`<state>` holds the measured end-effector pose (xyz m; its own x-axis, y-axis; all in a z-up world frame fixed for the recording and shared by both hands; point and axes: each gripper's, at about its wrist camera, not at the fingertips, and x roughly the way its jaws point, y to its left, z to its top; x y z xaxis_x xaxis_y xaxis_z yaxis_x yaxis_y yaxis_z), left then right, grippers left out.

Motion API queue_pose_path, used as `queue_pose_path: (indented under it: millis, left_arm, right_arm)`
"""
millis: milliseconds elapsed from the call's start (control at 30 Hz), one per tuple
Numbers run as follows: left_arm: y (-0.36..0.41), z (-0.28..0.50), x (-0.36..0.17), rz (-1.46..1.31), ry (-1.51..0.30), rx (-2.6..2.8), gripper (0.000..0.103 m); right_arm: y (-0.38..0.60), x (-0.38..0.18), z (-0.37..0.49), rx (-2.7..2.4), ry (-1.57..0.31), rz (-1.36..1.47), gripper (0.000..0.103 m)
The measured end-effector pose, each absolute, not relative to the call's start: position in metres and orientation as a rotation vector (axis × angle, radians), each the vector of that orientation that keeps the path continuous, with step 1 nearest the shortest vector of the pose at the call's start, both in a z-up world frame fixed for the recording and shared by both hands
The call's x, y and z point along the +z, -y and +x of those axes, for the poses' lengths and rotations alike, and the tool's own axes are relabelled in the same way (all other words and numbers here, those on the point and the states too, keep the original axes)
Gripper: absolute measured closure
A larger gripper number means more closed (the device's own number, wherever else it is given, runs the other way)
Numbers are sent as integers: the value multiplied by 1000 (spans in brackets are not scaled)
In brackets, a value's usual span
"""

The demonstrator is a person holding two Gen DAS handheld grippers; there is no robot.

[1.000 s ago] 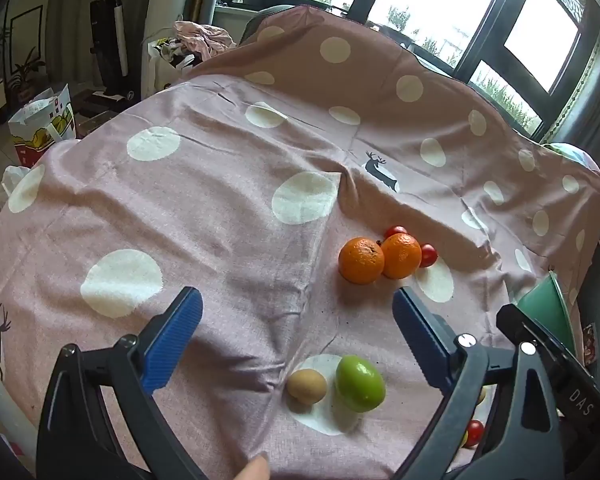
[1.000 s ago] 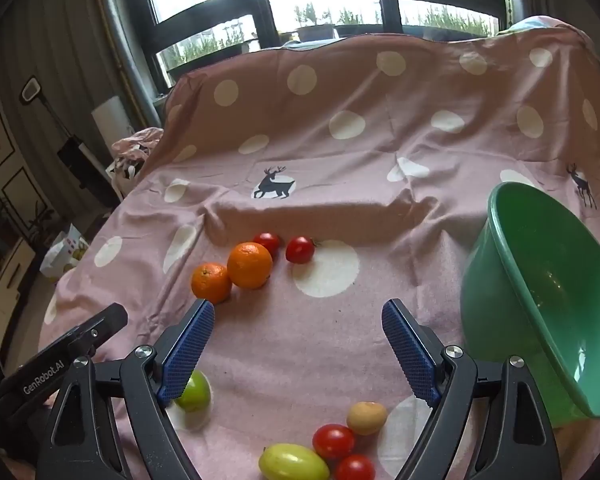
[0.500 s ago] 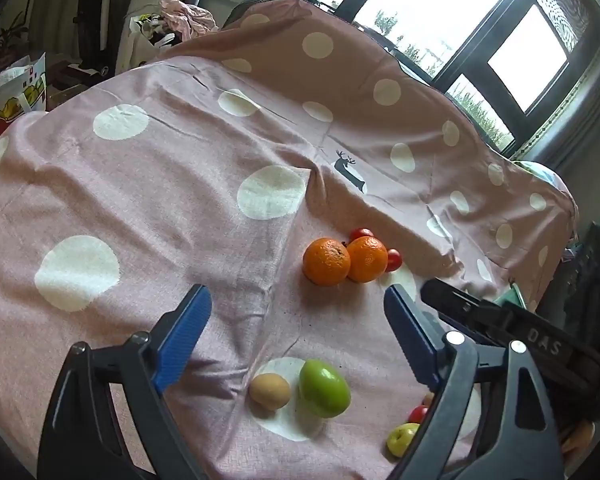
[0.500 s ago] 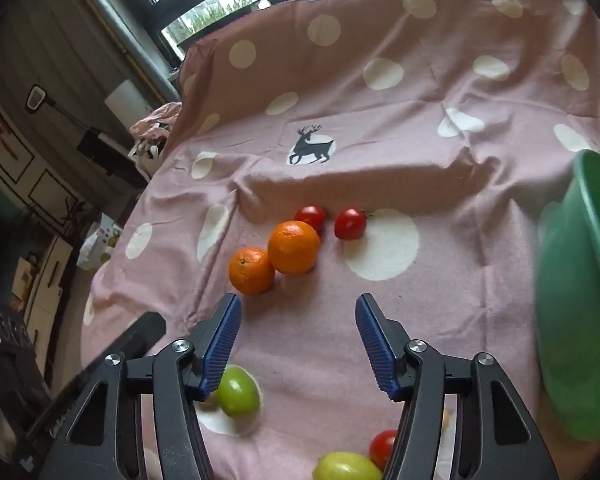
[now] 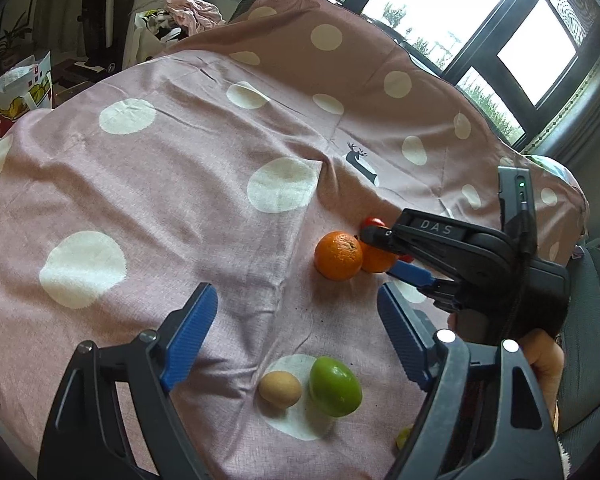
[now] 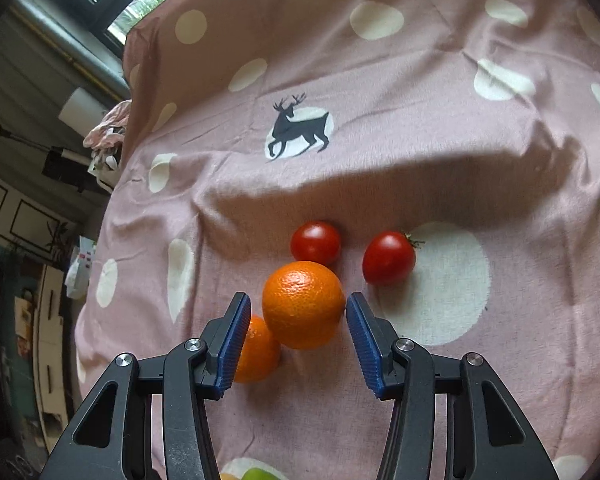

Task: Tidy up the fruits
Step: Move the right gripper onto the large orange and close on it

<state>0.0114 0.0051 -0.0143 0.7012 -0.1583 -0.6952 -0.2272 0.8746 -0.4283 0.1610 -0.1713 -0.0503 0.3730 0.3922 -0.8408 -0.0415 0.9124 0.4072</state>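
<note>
Two oranges lie together on the pink polka-dot cloth. My right gripper is open, with its blue pads on either side of the larger orange, close to its sides. The smaller orange sits behind the left pad. Two red tomatoes lie just beyond. My left gripper is open and empty above a green fruit and a small tan fruit. In the left wrist view the right gripper reaches over the oranges.
The cloth rises into a fold behind the tomatoes. A deer print lies further back. Windows, bags and clutter stand beyond the cloth's far edge. A grey seat is at the right.
My right gripper has moved forward and down to the larger orange and narrowed its jaws around it. The green bowl has left its view. My left gripper has stayed open over the green fruit.
</note>
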Motion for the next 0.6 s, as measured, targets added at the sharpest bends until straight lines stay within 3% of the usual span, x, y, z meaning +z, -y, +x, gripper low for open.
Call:
queue_pose_path:
  millis: [100, 400, 600]
  left_arm:
    - [-3, 11, -14, -513, -810, 35, 21]
    - [-1, 12, -14, -504, -819, 38, 21]
    - [5, 14, -15, -483, -838, 33, 22]
  right_arm:
    - [179, -60, 160, 301, -1162, 385, 58]
    - [200, -39, 115, 292, -1121, 337, 59]
    - [208, -34, 75, 262, -1139, 154, 59]
